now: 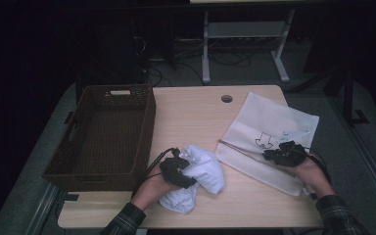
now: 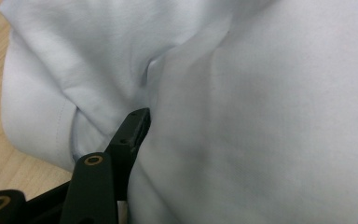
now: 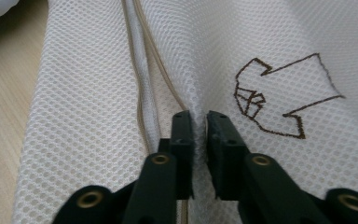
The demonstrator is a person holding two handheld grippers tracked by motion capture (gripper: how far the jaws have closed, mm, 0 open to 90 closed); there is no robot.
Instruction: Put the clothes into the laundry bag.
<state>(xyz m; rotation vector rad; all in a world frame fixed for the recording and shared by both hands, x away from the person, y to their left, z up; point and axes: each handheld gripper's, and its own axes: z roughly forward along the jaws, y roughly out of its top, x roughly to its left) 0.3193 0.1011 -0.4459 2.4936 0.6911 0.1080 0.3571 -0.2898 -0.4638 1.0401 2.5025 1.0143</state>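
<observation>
Both grippers held fabric on the tabletop [image 1: 191, 112]: one on a white garment, one on a mesh laundry bag.

Nearest the person, the left gripper [image 1: 178, 169] was buried in the bunched white garment [image 1: 199, 175], which lay just right of the brown wicker basket [image 1: 103, 134]; in the left gripper view one black jaw ran into a fold of the cloth [image 2: 242, 116] while the other stayed hidden under it, so I could not tell whether the jaws were closed. Well to the right of the basket, the right gripper [image 1: 286, 152] rested on the white mesh bag [image 1: 267, 129], its jaws nearly together and pinching a raised ridge of the mesh [image 3: 200, 116], beside the bag's tan drawcord [image 3: 142, 84] and a printed shirt outline [image 3: 279, 98]. Farther off, past the bag, a round cable hole [image 1: 226, 98] sat near the tabletop's back edge.
</observation>
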